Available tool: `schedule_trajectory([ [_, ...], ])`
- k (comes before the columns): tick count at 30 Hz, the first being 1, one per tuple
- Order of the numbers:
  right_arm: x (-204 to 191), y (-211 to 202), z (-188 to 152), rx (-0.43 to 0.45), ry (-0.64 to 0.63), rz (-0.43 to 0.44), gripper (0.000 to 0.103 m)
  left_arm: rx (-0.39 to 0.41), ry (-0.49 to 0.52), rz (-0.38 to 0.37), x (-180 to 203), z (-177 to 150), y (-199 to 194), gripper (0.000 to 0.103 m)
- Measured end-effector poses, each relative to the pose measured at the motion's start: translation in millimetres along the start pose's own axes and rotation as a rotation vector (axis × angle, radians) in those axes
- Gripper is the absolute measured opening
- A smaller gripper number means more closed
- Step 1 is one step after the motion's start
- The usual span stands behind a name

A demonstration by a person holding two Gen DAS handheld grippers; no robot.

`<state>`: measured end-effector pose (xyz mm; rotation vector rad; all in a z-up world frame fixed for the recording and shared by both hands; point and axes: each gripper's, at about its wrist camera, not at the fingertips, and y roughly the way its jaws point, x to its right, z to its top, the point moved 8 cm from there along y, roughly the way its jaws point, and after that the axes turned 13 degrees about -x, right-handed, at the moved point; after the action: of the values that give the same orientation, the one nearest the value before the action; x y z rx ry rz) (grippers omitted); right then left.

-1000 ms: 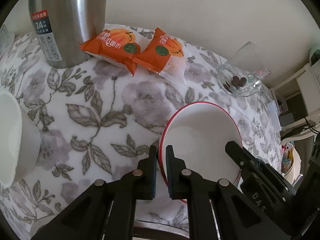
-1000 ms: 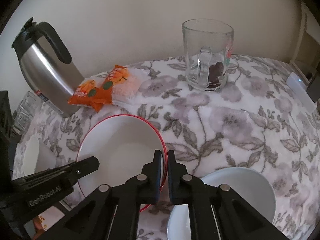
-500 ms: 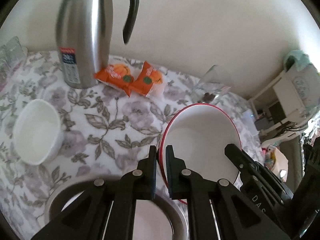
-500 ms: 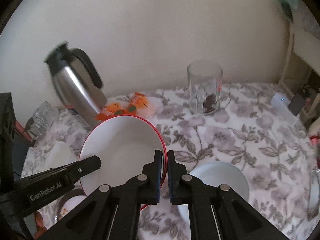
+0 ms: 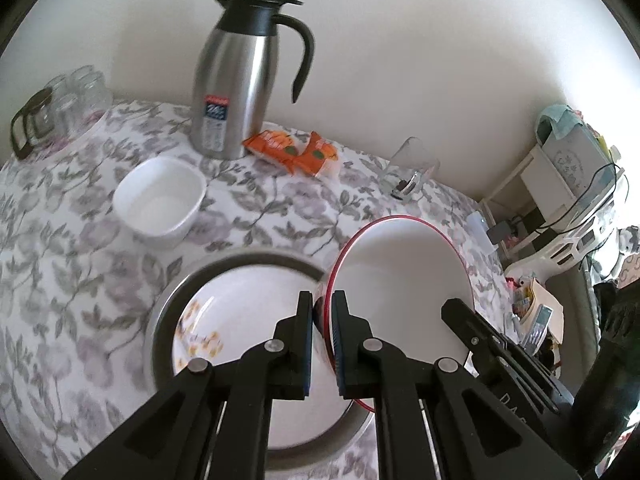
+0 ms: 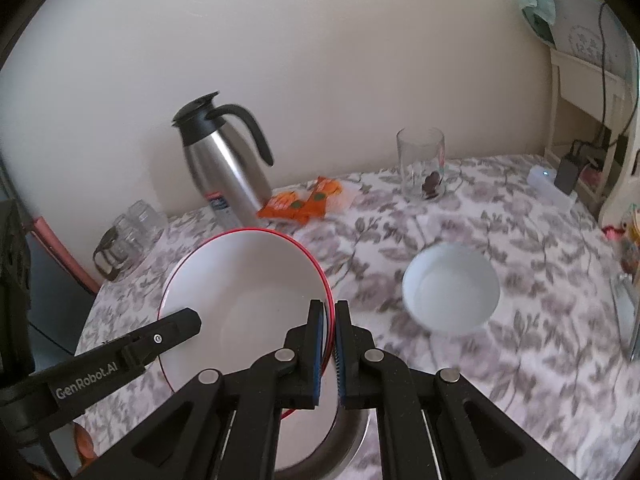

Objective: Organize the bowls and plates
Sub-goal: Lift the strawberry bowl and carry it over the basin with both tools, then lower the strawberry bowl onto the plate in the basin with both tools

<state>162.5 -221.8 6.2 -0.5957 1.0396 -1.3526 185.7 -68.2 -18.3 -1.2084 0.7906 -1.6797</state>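
**Red-rimmed plate held up at both edges**

Far left on the flowered tablecloth point(image 5: 72, 264), a cluster of small glass jars point(image 5: 68, 96) sits by the wall. Next along, a white squarish bowl point(image 5: 160, 200) rests on the cloth, and behind it the steel thermos jug point(image 5: 236, 88) stands upright with two orange snack packets point(image 5: 296, 152) just beside its base. Front and centre, a metal-rimmed dish point(image 5: 168, 292) holds a white plate with a yellow pattern point(image 5: 248, 312). Now the action: the left gripper point(image 5: 322, 340) is clamped narrow on the near-left rim of the red-rimmed plate point(image 5: 400, 280), which is clear of the table and partly above the metal-rimmed dish. The right gripper point(image 6: 329, 344) pinches the opposite rim, jaws nearly together on the red edge. Further right, a round white bowl point(image 6: 452, 292) sits alone on the cloth, and behind it a glass mug point(image 6: 422, 168) with something dark inside.
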Motion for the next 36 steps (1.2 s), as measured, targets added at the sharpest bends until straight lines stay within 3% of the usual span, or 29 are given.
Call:
schedule_trajectory([
  [8,-19.3,0.6,-29.8,-0.016,-0.031,-0.006,0.007,0.021,-0.021,0.006,-22.1,-29.1,-5.3,0.009],
  [15,-26.5,17.9,-39.4,-0.057,-0.046,-0.014,0.007,-0.014,-0.092,-0.053,-45.8,-39.8,7.5,0.009],
  [36,-27.8,67.8,-46.6,-0.154,-0.006,0.01,0.007,-0.083,-0.186,-0.061,-77.8,-35.3,42.2,0.009],
])
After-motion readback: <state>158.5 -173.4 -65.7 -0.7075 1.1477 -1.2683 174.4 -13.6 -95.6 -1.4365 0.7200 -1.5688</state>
